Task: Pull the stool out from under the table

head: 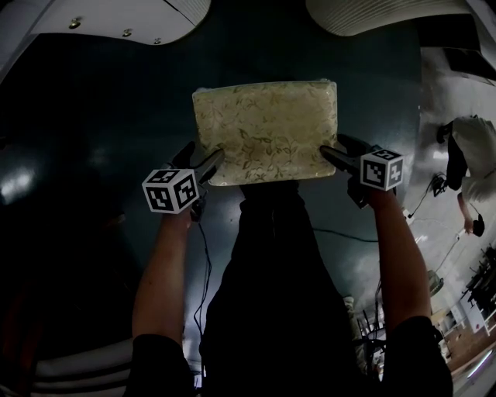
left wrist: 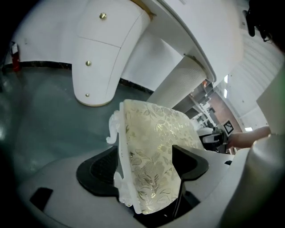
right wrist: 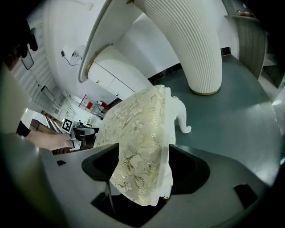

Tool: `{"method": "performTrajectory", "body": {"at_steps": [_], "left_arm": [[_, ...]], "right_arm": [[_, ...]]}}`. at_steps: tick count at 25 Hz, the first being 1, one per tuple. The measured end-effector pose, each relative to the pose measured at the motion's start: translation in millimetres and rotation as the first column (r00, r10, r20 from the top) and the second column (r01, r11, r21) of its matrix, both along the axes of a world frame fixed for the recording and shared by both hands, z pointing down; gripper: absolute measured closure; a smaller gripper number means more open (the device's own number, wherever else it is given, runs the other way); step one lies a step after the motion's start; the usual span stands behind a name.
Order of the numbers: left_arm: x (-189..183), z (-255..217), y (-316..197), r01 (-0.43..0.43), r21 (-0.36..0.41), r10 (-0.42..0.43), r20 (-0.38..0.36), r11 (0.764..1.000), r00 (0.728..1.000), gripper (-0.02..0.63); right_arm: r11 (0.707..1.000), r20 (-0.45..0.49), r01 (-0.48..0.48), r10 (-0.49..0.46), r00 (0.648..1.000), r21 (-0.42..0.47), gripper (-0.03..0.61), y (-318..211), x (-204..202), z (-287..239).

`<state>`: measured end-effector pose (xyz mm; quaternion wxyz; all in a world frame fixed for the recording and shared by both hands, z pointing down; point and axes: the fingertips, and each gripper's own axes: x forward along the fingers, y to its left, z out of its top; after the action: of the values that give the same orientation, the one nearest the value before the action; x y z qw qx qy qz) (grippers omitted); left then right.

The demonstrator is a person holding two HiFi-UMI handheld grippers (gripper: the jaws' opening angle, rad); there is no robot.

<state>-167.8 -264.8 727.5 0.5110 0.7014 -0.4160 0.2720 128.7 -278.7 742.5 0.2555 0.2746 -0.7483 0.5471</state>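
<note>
The stool (head: 266, 132) has a cream cushion with a gold floral pattern and stands on the dark teal floor just in front of me, out from the white table (head: 116, 22). My left gripper (head: 211, 162) is shut on the cushion's near left corner. My right gripper (head: 328, 155) is shut on its near right corner. In the left gripper view, the cushion edge (left wrist: 151, 147) fills my left gripper (left wrist: 144, 171), with a white carved leg (left wrist: 113, 129) showing beside it. In the right gripper view, my right gripper (right wrist: 144, 167) pinches the cushion (right wrist: 142, 142) the same way, above a curled white leg (right wrist: 182, 118).
A ribbed white pedestal (right wrist: 196, 44) of the table rises behind the stool, with a second ribbed base (left wrist: 180, 82) further along. A cable (head: 341, 233) lies on the floor by my legs. At the far right a person (head: 473, 155) stands among furniture.
</note>
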Motion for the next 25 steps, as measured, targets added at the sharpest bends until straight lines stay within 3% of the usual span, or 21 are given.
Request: {"method": "performTrajectory", "body": {"at_steps": [5,11,19,25], "left_arm": [[-11.2,-40.3,1.1,0.079,0.019,-0.079,-0.020,0.997,0.997,0.229],[-5.0,-134.3,-3.5,0.205,0.044,-0.194,-0.179,0.978,0.965,0.266],[27.7,-266.2,-5.0,0.116,0.128,-0.080,-0.255,0.985,0.964,0.301],[37.6,-336.6,-2.4,0.149,0.177,-0.085,-0.326,0.973,0.941,0.328]], "right_arm": [[0.998,0.004,-0.058,0.058,0.998,0.015,0.281,0.4,5.4,-43.9],[0.981,0.089,-0.191,0.186,0.978,0.040,0.281,-8.0,10.6,-137.7],[0.964,0.168,-0.260,0.247,0.954,0.058,0.281,7.0,-7.0,-254.6],[0.958,0.229,-0.273,0.248,0.941,0.084,0.281,14.7,-31.2,-323.5]]}}
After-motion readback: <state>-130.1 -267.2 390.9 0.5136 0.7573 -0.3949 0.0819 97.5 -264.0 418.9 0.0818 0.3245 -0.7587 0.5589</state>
